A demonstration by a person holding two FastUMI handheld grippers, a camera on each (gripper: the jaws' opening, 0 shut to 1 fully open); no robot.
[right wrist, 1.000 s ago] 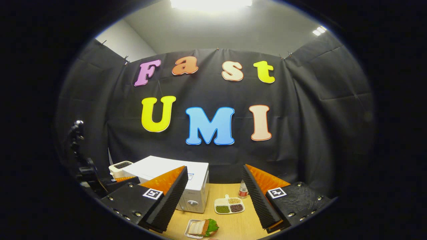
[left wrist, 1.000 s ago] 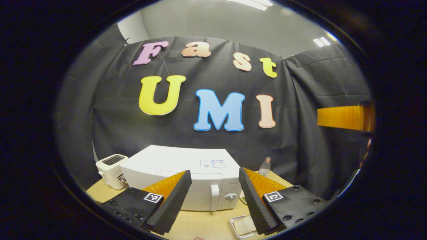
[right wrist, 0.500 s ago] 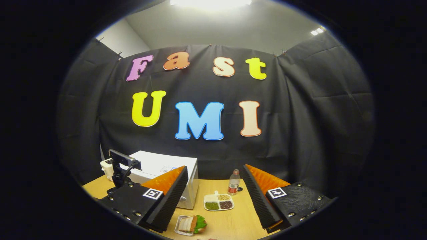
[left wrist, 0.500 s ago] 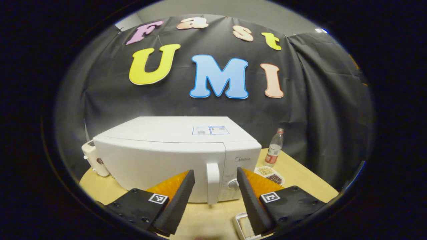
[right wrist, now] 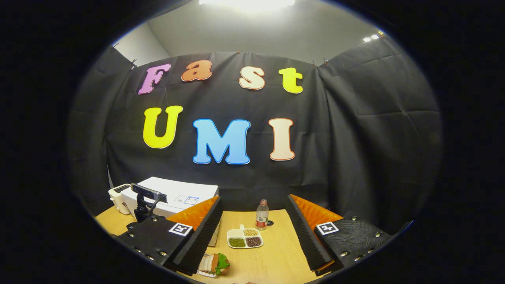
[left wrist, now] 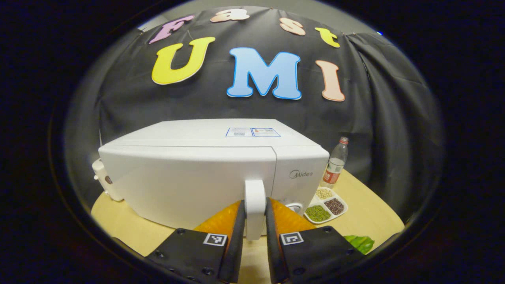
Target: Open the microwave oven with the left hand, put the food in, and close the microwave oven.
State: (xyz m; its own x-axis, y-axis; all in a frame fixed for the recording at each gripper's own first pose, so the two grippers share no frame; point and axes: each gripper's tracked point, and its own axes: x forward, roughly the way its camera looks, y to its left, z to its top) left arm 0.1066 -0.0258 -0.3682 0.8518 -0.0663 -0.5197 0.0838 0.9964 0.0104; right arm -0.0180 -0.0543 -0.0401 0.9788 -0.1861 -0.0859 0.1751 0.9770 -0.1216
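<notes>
The white microwave (left wrist: 189, 173) stands on the wooden table with its door closed. My left gripper (left wrist: 255, 204) is shut on the door's upright white handle (left wrist: 255, 197), one finger pressing on each side. A green lettuce edge (left wrist: 359, 243) of the food shows low at the right. In the right gripper view the food is a sandwich with lettuce (right wrist: 216, 263) in a small white tray, near the table's front. My right gripper (right wrist: 253, 199) is held open above it with nothing between its fingers. The microwave (right wrist: 179, 193) lies to its left.
A divided dish of beans (left wrist: 326, 204) (right wrist: 244, 239) sits right of the microwave, and a plastic bottle (left wrist: 334, 163) (right wrist: 261, 215) behind it. A white toaster (left wrist: 103, 183) (right wrist: 118, 193) stands left of the microwave. Bare table (right wrist: 276, 260) lies at the front right.
My left gripper moved in to the microwave and shut on the door handle. The right gripper stayed open and drifted a little to the right.
</notes>
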